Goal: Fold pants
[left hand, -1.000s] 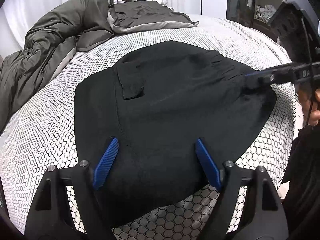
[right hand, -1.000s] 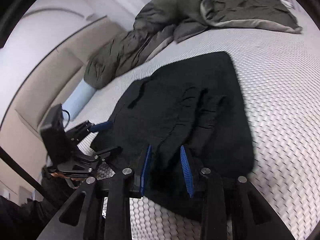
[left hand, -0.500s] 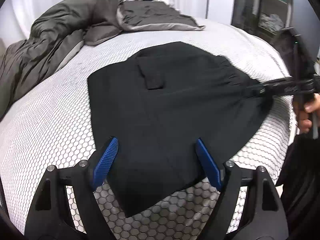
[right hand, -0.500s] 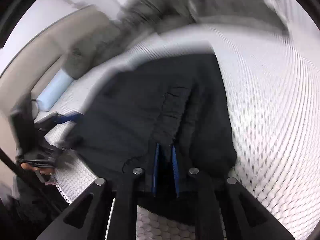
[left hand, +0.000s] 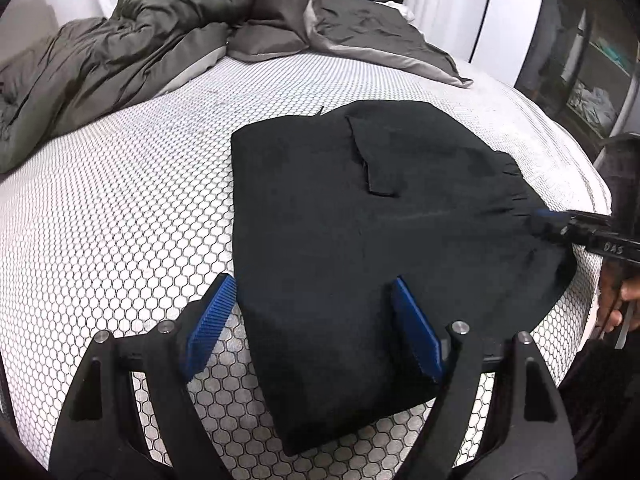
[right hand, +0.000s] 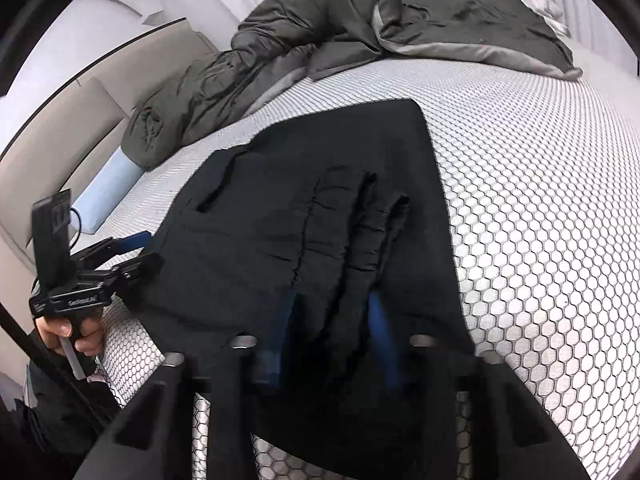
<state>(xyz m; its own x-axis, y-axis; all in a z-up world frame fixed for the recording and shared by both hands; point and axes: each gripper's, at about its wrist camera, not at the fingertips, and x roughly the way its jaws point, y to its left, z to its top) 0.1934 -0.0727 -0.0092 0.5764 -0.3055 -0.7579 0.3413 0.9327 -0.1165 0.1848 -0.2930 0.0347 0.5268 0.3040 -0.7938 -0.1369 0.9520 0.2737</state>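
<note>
Black pants (left hand: 340,220) lie flat on the honeycomb-patterned mattress (left hand: 120,200), a pocket flap (left hand: 380,164) facing up. My left gripper (left hand: 316,328) is open and straddles their near left edge: one finger over the mattress, the other over the cloth. From the right wrist view, the left gripper (right hand: 144,250) sits at the far left corner of the pants (right hand: 280,208). My right gripper (right hand: 334,320) is at the gathered waistband; its blurred jaws are opening, with a bunched ridge of cloth still between them. In the left wrist view, the right gripper (left hand: 546,218) touches the waistband's right end.
A crumpled grey duvet (left hand: 140,40) fills the far side of the bed. A light-blue bolster (right hand: 108,184) and a beige headboard (right hand: 60,120) stand at the left. Shelves (left hand: 592,80) rise beyond the right edge. A hand (right hand: 68,328) holds the left gripper's handle.
My left gripper slid leftward along the near edge of the pants and rolled. The right jaws pinched the waistband ridge, then spread apart again.
</note>
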